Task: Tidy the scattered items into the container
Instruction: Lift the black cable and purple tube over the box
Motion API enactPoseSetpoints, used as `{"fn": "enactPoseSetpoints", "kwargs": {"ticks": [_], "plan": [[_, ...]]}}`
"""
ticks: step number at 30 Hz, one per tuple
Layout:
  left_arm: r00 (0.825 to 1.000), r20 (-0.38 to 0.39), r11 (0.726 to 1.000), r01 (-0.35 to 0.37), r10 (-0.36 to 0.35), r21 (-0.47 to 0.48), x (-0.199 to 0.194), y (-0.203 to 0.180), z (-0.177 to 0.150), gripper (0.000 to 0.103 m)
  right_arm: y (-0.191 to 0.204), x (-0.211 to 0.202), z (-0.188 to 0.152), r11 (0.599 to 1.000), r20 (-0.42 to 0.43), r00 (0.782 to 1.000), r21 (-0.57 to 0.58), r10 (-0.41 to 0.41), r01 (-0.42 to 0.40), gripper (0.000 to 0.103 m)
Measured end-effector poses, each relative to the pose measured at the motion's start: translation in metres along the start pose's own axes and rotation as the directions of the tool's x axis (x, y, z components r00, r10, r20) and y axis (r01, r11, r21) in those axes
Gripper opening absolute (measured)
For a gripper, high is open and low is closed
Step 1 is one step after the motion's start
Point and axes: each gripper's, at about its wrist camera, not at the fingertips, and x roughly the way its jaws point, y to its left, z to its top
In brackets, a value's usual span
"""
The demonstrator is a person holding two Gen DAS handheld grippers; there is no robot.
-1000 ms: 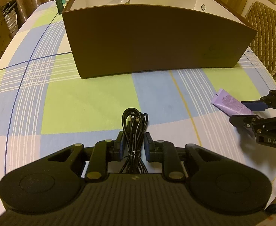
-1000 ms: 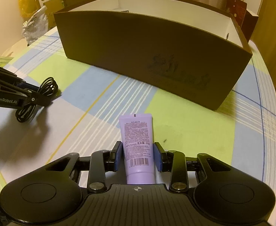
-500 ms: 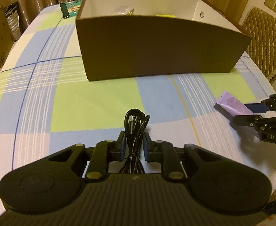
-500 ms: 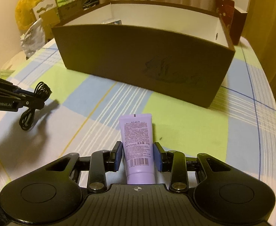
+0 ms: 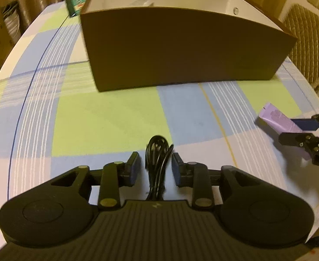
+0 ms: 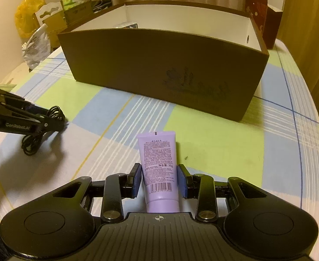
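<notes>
The left gripper [image 5: 155,167] has just been opening its jaws: they now stand a little apart, with the coiled black cable [image 5: 157,165] lying lengthwise between them and a visible gap on each side, so neither blue pad presses on it. The cable's looped end pokes out just past the fingertips, over the checked cloth of the tabletop [image 5: 107,117]. Ahead of these jaws, well beyond the cable, stands the brown cardboard box [image 5: 181,50], open at the top with a white inside; some small items show inside it near the far wall, too partly hidden to name. To the left of the box's far corner sits a small green packet [image 5: 75,5]. Off to the right of the left jaws, the right gripper [image 6: 159,181] is clamped narrowly on a purple tube [image 6: 159,169], its pads touching both sides of the tube's lower body; the tube's flat crimped end points forward past the fingertips, and its printed back label and barcode face up. The same box lies ahead of the right jaws, a faint emblem on its near wall. A quilted chair back [image 5: 309,39] stands beyond the tabletop's right edge.
</notes>
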Motion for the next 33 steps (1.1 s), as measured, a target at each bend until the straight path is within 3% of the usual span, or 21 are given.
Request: {"fn": "enactPoseSetpoints", "kwargs": {"ticks": [4,11,18,33], "plan": [[1.000,0.012,0.998,-0.006,0.006,0.062,0.000,-0.006,0.001,0.017,-0.002,-0.001,-0.001,1.000,0.001,1.000,0.010,-0.005,0.005,0.032],[1.000,0.024,0.998,0.019,-0.021,0.059,-0.010,-0.005,-0.001,0.017,-0.007,-0.004,0.001,1.000,0.015,1.000,0.025,-0.015,0.015,0.032],[0.995,0.088,0.998,0.030,-0.035,0.056,-0.036,-0.005,0.006,0.017,-0.007,-0.006,0.007,1.000,0.033,0.999,0.021,-0.009,0.008,0.032],[0.984,0.164,0.997,0.061,-0.068,0.050,-0.074,-0.013,0.033,0.017,-0.007,-0.027,0.035,0.998,0.117,0.992,0.035,0.045,-0.049,0.032]]}}
